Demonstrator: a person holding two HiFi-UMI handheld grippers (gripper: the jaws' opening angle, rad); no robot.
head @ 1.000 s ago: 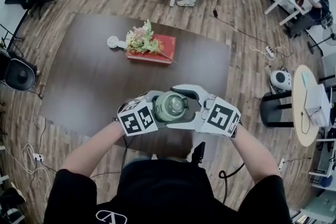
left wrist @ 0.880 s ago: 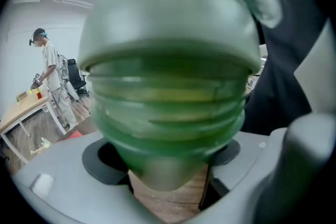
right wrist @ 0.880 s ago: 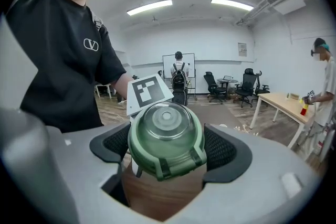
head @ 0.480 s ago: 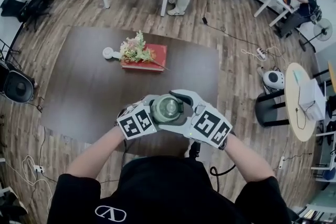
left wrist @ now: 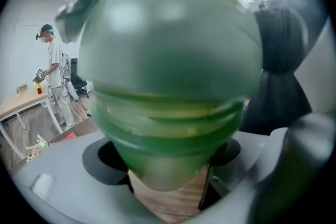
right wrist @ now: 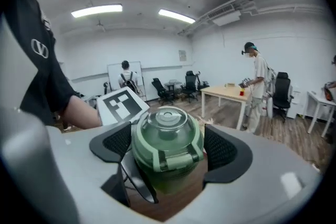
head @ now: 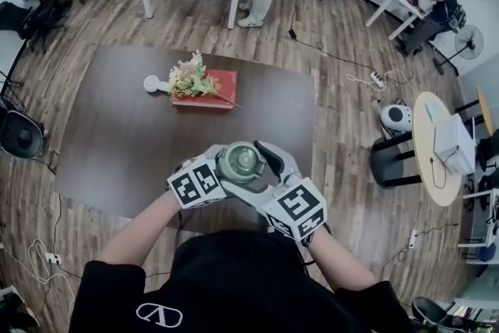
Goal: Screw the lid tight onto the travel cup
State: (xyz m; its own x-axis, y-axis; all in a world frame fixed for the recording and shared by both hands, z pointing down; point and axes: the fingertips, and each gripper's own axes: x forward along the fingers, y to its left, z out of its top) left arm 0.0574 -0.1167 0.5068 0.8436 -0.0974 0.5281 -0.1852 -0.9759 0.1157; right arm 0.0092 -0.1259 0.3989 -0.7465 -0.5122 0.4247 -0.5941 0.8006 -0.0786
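Note:
A green travel cup (head: 239,162) with a clear-domed lid is held up over the near edge of the dark table, between my two grippers. My left gripper (head: 228,169) comes in from the left and is shut on the cup's body. In the left gripper view the green cup (left wrist: 168,86) fills the frame, its narrow lower part sitting between the jaws of that gripper (left wrist: 168,165). My right gripper (head: 251,170) reaches in from the lower right. In the right gripper view the lid (right wrist: 167,136) sits between the black pads (right wrist: 113,147), and the gripper (right wrist: 168,150) is shut on it.
The dark brown table (head: 117,136) carries a red box with flowers (head: 204,82) and a small white round thing (head: 152,83) at its far side. A round side table (head: 437,160) stands to the right. People and office desks are far behind.
The right gripper's marker cube has swung down and toward the person, turning around the cup. Both grippers and the cup sit slightly higher and further left in the head view.

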